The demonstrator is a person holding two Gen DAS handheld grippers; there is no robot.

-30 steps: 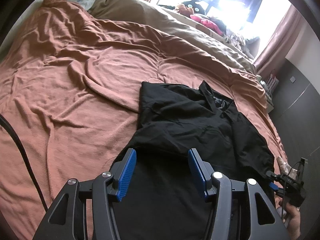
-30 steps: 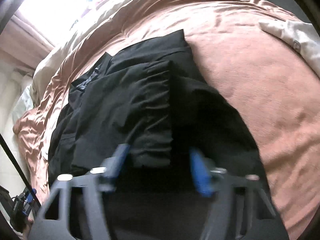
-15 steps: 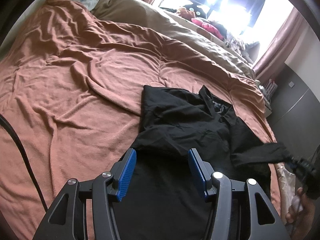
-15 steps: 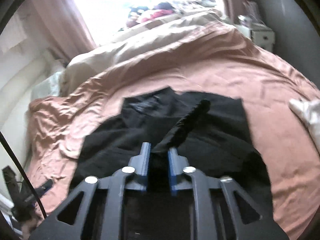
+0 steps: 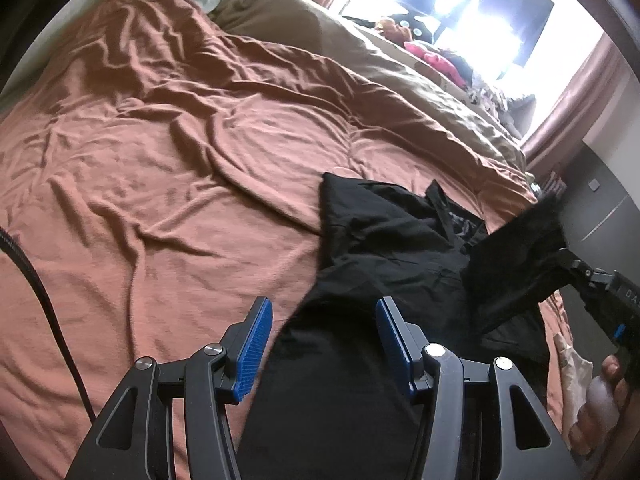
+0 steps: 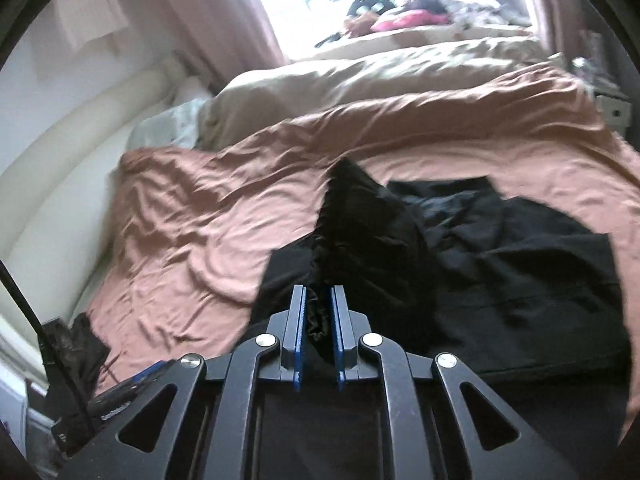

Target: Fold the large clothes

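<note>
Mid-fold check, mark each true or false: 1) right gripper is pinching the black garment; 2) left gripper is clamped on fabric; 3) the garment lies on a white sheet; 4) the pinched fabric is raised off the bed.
1) True: the right gripper is shut on a fold of the black garment.
2) False: the left gripper is open, holding nothing.
3) False: it lies on a rust-orange blanket.
4) True: the pinched sleeve hangs lifted.
</note>
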